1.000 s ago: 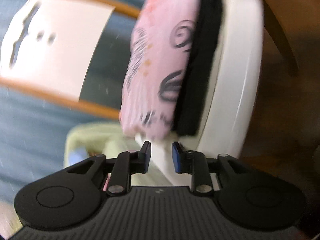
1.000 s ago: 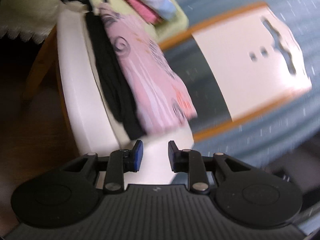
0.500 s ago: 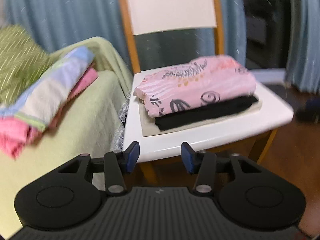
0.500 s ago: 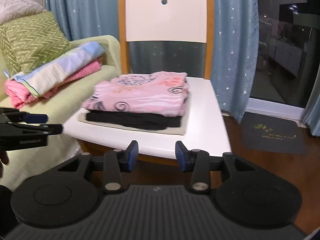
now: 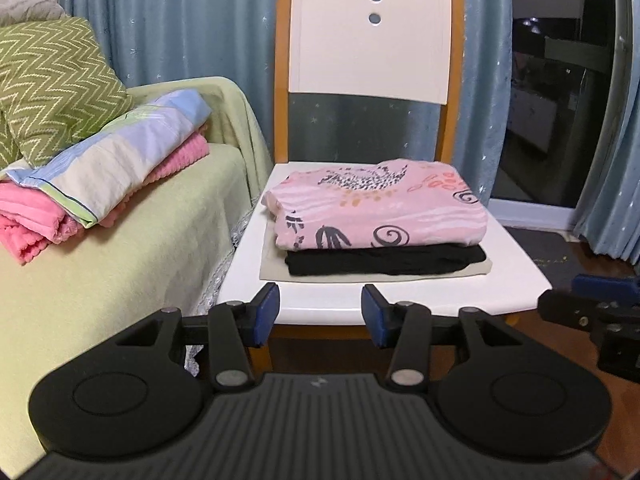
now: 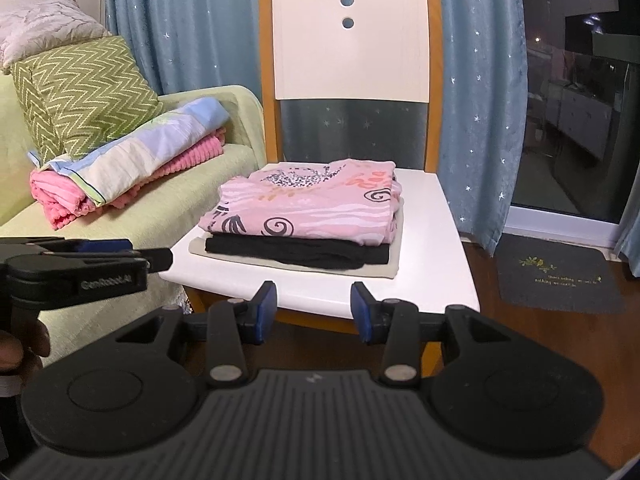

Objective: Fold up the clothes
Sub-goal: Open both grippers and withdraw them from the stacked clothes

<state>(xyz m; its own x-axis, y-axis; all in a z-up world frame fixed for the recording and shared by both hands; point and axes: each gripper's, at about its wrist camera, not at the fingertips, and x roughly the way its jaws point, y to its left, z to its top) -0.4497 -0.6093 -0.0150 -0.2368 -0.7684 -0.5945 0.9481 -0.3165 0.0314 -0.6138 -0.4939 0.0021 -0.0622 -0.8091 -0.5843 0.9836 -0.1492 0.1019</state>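
With both the left hand-held gripper [image 5: 320,312] and right hand-held gripper [image 6: 313,307] empty and parted, a careless nudge could topple the folded pink patterned garment [image 5: 380,210] off the folded black garment [image 5: 384,262] on the white wooden chair [image 5: 516,276].

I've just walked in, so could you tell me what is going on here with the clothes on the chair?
A person holds a gripper in each hand, and both the left gripper and the right gripper are open, empty and short of the white chair. On its seat lies a neat stack: a pink patterned garment on a black garment on a beige cloth. Nothing is being handled at this moment.
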